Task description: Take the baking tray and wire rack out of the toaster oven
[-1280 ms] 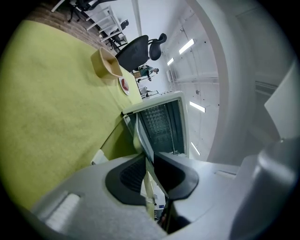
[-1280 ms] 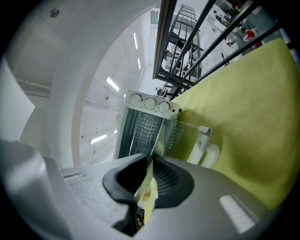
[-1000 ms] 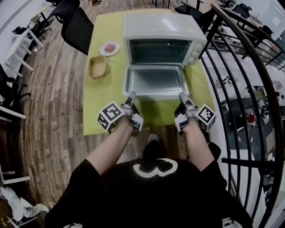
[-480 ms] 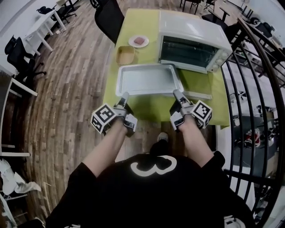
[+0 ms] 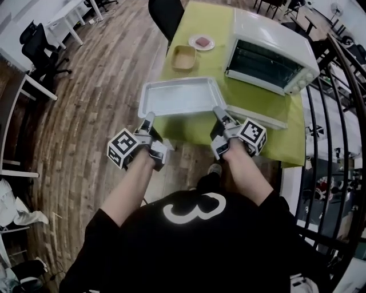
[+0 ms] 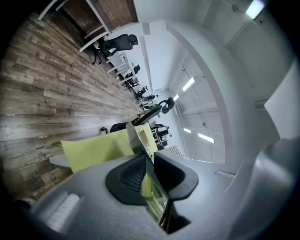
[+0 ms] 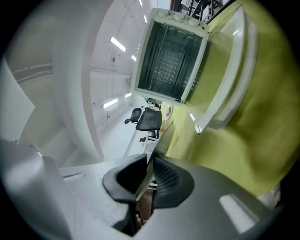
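A silver baking tray (image 5: 180, 96) hangs level over the green table's left part, clear of the toaster oven (image 5: 269, 48). My left gripper (image 5: 150, 118) is shut on the tray's near left rim, and my right gripper (image 5: 217, 111) is shut on its near right rim. In the left gripper view the thin tray rim (image 6: 140, 138) runs between the dark pads of the left gripper (image 6: 149, 168). The right gripper view shows the right gripper (image 7: 151, 176) pinching the rim (image 7: 161, 136) the same way. The oven (image 7: 171, 54) stands open, with a wire grid showing inside.
The oven door (image 5: 257, 116) lies folded down on the green tablecloth (image 5: 251, 131). A wooden bowl (image 5: 184, 57) and a small plate (image 5: 202, 42) sit beyond the tray. A black chair (image 5: 166, 11) stands at the far end, and a black railing (image 5: 343, 86) runs along the right.
Both grippers have carried the tray leftward, from above the open oven door to beside the oven. The view has swung with them, so the oven now sits at upper right.
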### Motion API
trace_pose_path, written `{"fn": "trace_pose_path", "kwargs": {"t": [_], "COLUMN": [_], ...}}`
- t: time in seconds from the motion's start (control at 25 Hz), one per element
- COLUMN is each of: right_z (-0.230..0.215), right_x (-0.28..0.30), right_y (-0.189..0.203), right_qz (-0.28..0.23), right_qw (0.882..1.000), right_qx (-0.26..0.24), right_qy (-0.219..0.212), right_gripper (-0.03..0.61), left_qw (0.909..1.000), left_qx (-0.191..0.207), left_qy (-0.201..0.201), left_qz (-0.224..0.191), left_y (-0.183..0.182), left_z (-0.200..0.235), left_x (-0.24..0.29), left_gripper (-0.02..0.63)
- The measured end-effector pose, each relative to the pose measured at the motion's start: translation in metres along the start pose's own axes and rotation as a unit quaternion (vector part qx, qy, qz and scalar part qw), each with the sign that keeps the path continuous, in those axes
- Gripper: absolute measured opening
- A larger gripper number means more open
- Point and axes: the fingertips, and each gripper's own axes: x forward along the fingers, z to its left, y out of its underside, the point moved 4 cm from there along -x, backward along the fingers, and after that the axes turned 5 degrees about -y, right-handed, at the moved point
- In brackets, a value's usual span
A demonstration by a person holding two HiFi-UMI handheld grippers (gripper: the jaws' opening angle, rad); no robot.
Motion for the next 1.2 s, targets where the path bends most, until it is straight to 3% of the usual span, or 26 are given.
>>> {"fn": "trace_pose_path", "kwargs": {"t": [0.16,0.48,0.8,1.04,1.2], "right_z": [-0.011,-0.046,-0.078,-0.093,-0.092], "right_x": [0.011,0.009,0.009,0.012,0.013], "right_y": [0.022,0.031,0.046,0.057,0.063], "right_qz": [0.015,0.036,0.121,0.236,0.313], "right_qw": [1.0,0.998,0.986,0.956,0.924], "right_qx": [0.004,0.01,-0.034,-0.096,-0.158], "right_qy": [0.009,0.049,0.112,0.147,0.153], "right_gripper": [0.043,0.053,0.075,0.11,0.16], "left_qw": [0.9999,0.9989,0.9954,0.9908,0.979], "left_qx": [-0.006,-0.017,-0.01,0.02,0.102], "left_qy": [-0.014,-0.043,-0.085,-0.103,-0.101], "left_qz": [-0.006,0.01,0.041,0.085,0.145], "left_y": [-0.009,0.003,0.013,0.014,0.019], "left_z": [0.025,0.056,0.093,0.111,0.11], "left_x": [-0.008,-0.001,0.008,0.021,0.026], "left_gripper": [0.061,0.061,0.067,0.07,0.12]}}
